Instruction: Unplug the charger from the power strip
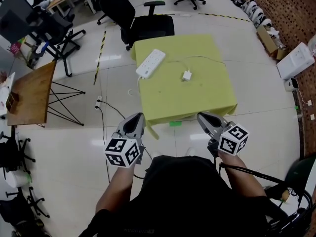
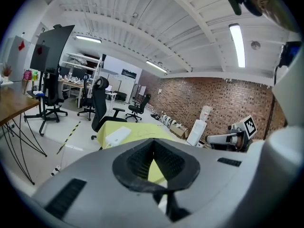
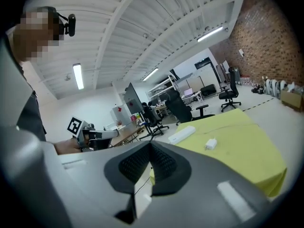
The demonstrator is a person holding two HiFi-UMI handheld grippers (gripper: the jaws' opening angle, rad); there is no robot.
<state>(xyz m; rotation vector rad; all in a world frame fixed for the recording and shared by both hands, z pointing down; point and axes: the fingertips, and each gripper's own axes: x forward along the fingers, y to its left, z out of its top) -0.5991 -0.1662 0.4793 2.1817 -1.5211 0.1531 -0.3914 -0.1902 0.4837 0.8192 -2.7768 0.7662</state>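
A white power strip lies at the far left of a table under a yellow-green cloth. A small white charger rests on the cloth to the strip's right, apart from it, with a thin white cable looping behind it. Both grippers hover over the floor on the near side of the table, well short of it. My left gripper is shut and empty, and so is my right gripper. The left gripper view shows the strip beyond its jaws. The right gripper view shows strip and charger past its jaws.
A black office chair stands behind the table. A wooden table on thin black legs is at the left. A cable with plugs lies on the white tiled floor. White boxes sit at the right by the brick wall.
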